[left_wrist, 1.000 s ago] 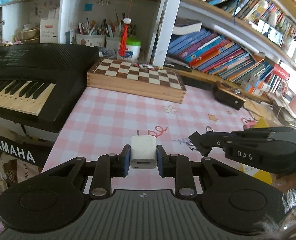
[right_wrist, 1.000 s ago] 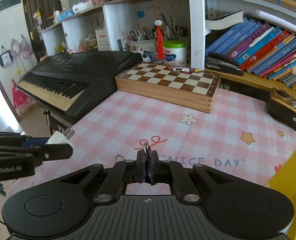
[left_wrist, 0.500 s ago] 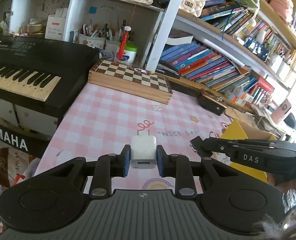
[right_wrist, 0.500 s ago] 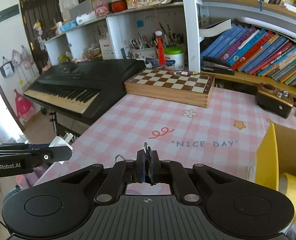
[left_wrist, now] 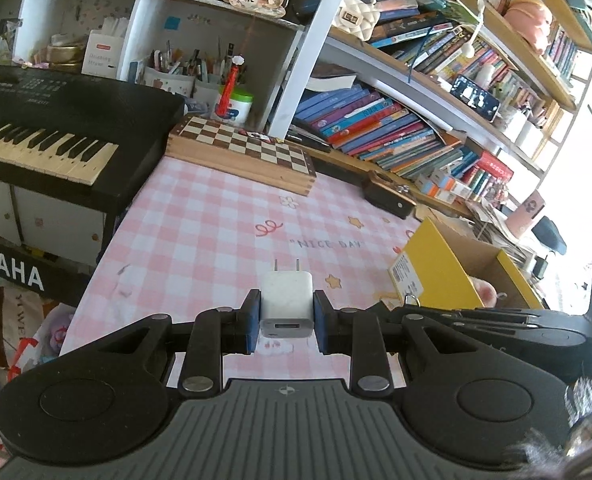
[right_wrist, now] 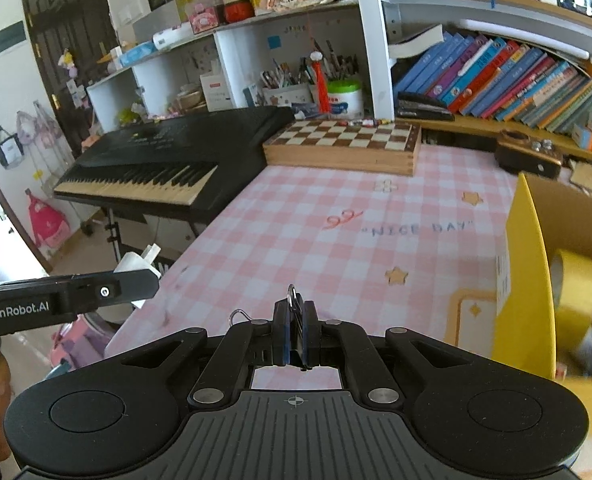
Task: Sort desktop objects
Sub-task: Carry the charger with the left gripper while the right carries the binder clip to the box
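Observation:
My left gripper (left_wrist: 286, 312) is shut on a white USB wall charger (left_wrist: 286, 298), prongs pointing forward, held above the near edge of the pink checked tablecloth (left_wrist: 224, 224). My right gripper (right_wrist: 295, 332) is shut on a black binder clip (right_wrist: 294, 308) with wire handles. In the left wrist view the right gripper (left_wrist: 410, 306) lies just right of mine, beside an open yellow cardboard box (left_wrist: 436, 264). In the right wrist view that box (right_wrist: 526, 260) stands at the right and holds a roll of yellow tape (right_wrist: 576, 284). The left gripper with the charger (right_wrist: 136, 264) shows at the left.
A wooden chessboard box (left_wrist: 242, 156) lies at the back of the table. A black Yamaha keyboard (left_wrist: 52, 136) stands left of the table. A small brown box (left_wrist: 388, 196) sits at the back right. Shelves of books and pen cups rise behind.
Both grippers have pulled back and risen from the table, each keeping its object. The yellow box with the tape roll has come into view at the right.

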